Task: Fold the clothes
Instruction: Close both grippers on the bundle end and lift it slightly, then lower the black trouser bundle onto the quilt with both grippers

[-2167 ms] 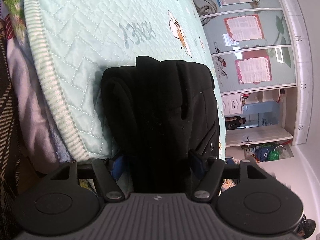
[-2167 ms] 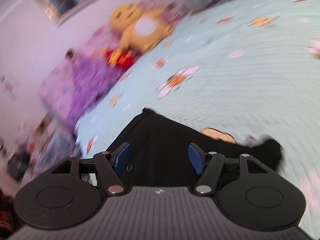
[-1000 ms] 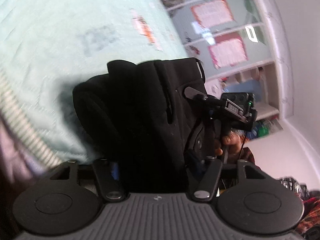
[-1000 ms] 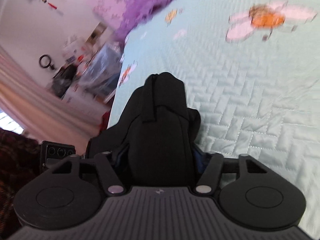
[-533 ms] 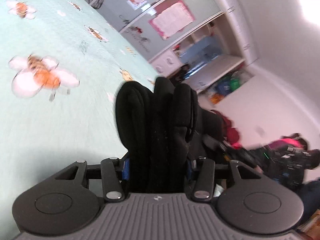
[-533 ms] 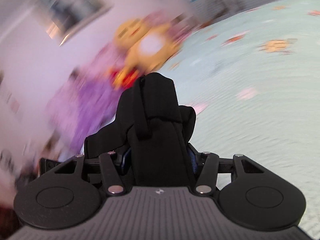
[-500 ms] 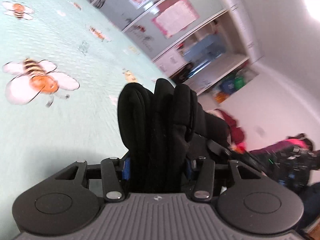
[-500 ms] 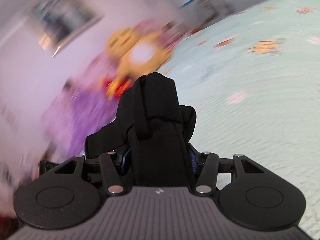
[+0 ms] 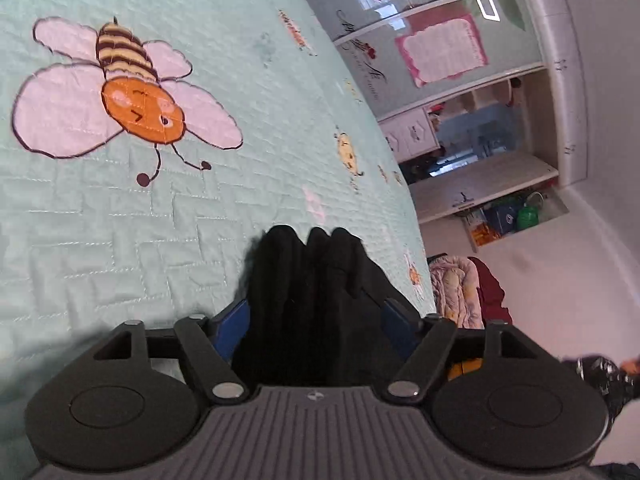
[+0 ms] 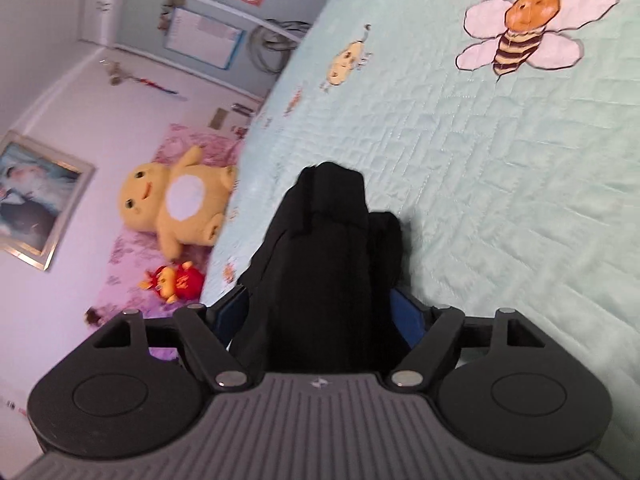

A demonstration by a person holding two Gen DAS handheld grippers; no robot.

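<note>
The bed [image 9: 168,240] is covered by a pale mint quilt, stitched in a zigzag brick pattern that puckers the cloth into soft ridges. A big cartoon bee [image 9: 128,96] is printed on it, orange-faced with striped body and rounded white wings outlined in dark thread; smaller bees dot the quilt farther off.

The black garment [image 9: 316,304] is thick, matte and soft, bunched into several rounded folds that stand up like fat ridges. It sits just above the quilt, nearer than the big bee. The left gripper [image 9: 316,316] has its blue-padded fingers [image 9: 232,320] pressed against both sides of the bundle, closed as far as the thick cloth allows, so they grip it.

From the other side, the same garment [image 10: 324,264] rises in a tall, humped fold with a smaller lump at its side. The right gripper [image 10: 320,312] clamps it too, blue fingers [image 10: 404,316] snug against the fabric on either flank. A bee [image 10: 524,28] lies beyond the bundle on the quilt [image 10: 520,200].

Past the bed's far edge from that bee, a plump yellow plush toy [image 10: 176,204] with a white belly rests on purple floral bedding [image 10: 132,248], a small red toy [image 10: 176,280] just beside it.
</note>
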